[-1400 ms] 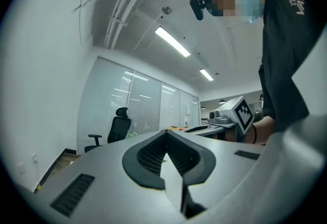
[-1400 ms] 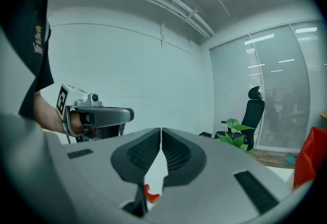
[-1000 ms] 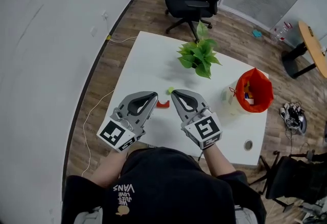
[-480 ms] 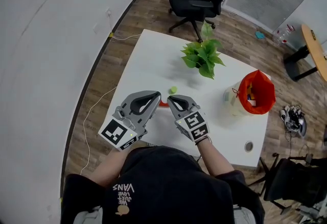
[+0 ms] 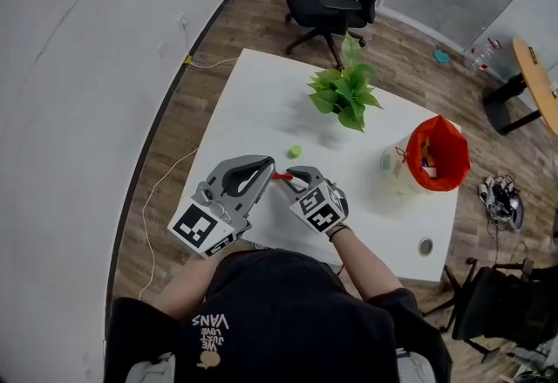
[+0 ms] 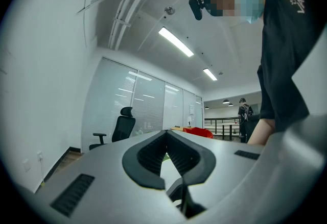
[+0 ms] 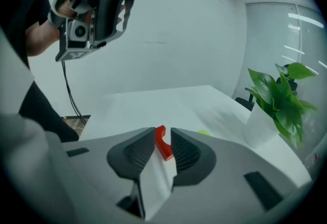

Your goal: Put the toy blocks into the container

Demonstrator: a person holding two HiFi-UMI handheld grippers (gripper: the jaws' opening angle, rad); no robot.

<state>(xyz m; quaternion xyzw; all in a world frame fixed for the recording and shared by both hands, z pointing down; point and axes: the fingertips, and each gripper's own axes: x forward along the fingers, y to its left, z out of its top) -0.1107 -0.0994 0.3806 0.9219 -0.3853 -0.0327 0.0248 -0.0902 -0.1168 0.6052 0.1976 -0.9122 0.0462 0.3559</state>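
Two blocks lie on the one table (image 5: pixel 248 115): a red block (image 7: pixel 162 144) between the right gripper's (image 5: pixel 291 180) slightly parted jaws, which have just been opening, and a green block (image 5: pixel 296 151) beyond it. The left gripper (image 5: pixel 264 170) is pressed together, empty. One container (image 5: pixel 436 154) stands well apart. The shirt (image 5: pixel 288 311) reads "VANS"

The table's (image 5: pixel 248 106) left half is left bare. The way to the red container (image 5: pixel 440 154) is bordered by a potted plant (image 5: pixel 343 98) and a green block (image 5: pixel 296 150).
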